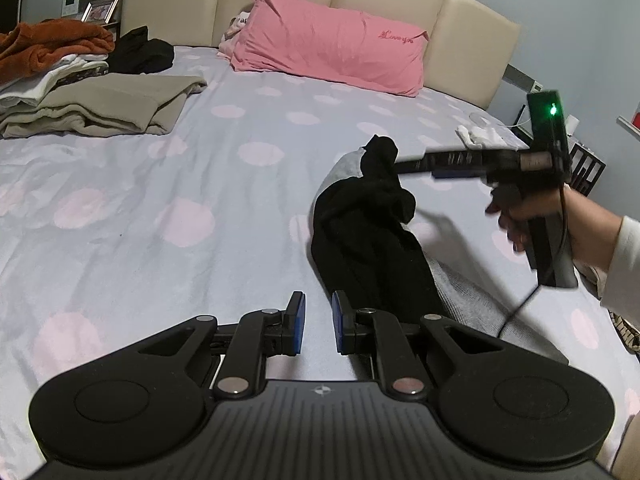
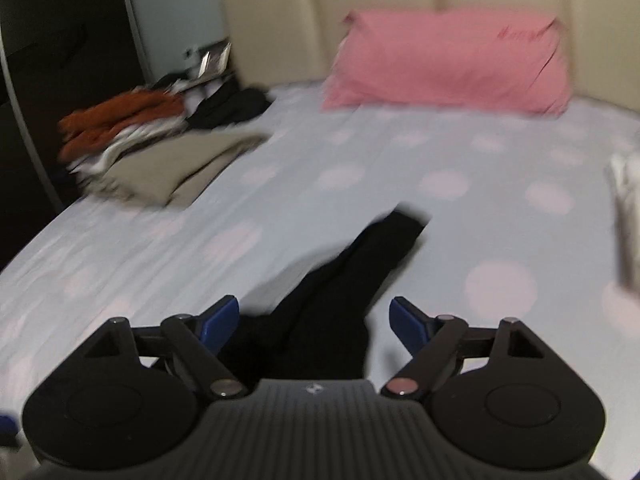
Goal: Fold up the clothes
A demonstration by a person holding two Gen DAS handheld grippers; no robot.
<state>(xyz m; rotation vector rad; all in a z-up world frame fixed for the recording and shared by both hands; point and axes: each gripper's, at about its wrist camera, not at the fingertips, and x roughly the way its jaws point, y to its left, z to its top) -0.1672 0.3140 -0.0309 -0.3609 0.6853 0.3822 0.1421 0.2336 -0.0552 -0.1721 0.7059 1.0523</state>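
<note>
Lying on the bed, right of centre, a black garment is bunching up over a grey piece. The right gripper is standing with its fingers wide apart, the black cloth between them but no pad pressing on it; that view is blurring. In the left view the right hand is gripping the tool's handle beside the garment's raised tip. The left gripper is hovering over the sheet just left of the garment, its blue fingers sitting narrow, a small gap between them, holding nothing. A folded pile is sitting far left, a pink pillow leaning on the headboard.
</note>
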